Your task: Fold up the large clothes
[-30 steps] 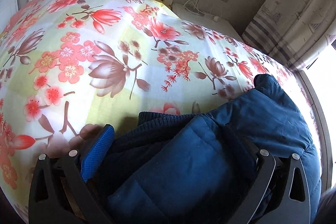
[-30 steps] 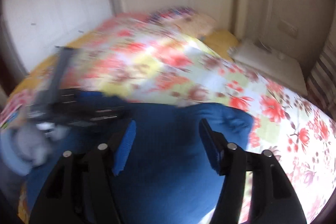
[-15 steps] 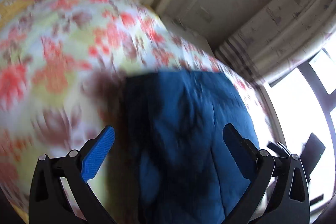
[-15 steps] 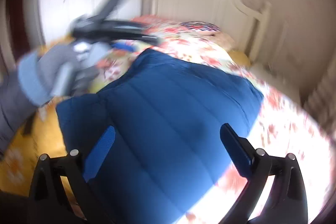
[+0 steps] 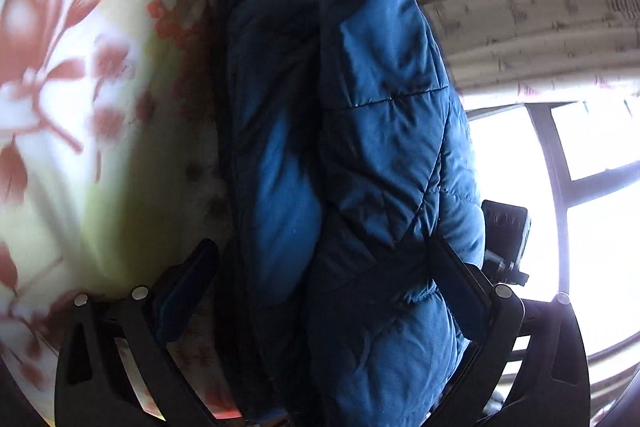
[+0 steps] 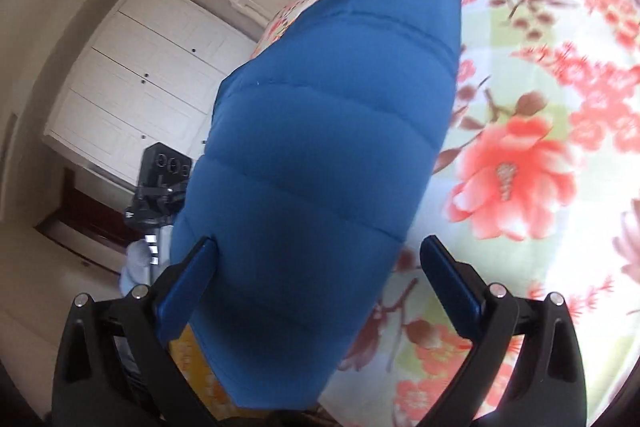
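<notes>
Dark blue quilted puffer jacket lies folded into a thick bundle on the bed's floral bedspread, red and brown flowers on pale yellow-white. Left gripper spread wide, fingers either side of the jacket's near end, not pinching it. Right gripper also released, blue-padded fingers wide apart; jacket between them, far pad clear of fabric. White wardrobe behind.

A blue quilted puffer jacket lies folded into a long, thick bundle on the floral bedspread, padded panels stacked in layers, one darker fold tucked beside the brighter upper layer.
</notes>
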Action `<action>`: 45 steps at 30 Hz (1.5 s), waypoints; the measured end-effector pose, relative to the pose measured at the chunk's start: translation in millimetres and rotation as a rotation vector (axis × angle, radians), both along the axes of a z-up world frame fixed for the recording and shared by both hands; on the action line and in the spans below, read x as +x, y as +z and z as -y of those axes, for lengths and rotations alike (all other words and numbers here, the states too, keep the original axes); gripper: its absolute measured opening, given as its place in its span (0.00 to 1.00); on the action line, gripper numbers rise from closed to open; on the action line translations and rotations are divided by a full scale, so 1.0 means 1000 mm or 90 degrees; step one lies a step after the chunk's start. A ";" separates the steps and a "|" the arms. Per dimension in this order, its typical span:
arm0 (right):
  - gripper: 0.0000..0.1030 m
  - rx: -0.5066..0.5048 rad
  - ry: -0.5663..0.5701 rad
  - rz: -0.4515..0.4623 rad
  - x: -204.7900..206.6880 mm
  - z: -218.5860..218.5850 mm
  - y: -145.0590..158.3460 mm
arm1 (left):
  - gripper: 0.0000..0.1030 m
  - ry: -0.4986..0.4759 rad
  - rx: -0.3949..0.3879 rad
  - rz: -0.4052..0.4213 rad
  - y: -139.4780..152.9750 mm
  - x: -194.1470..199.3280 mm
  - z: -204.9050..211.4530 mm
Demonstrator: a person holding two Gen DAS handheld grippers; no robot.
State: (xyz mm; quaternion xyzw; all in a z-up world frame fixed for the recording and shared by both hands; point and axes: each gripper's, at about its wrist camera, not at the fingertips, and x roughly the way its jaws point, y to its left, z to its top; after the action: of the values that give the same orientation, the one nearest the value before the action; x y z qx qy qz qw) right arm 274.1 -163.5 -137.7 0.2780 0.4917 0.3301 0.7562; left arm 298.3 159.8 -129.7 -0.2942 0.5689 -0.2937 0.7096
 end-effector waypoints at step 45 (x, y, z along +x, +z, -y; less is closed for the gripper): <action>0.65 -0.041 -0.019 0.129 -0.028 -0.021 0.022 | 0.73 0.014 -0.158 0.164 0.041 -0.038 0.007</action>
State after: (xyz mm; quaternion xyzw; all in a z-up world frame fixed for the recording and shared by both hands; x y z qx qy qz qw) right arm 246.3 -142.8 -115.7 0.2259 0.4186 0.3289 0.8158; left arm 260.0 152.9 -88.2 -0.3459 0.4293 -0.3895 0.7379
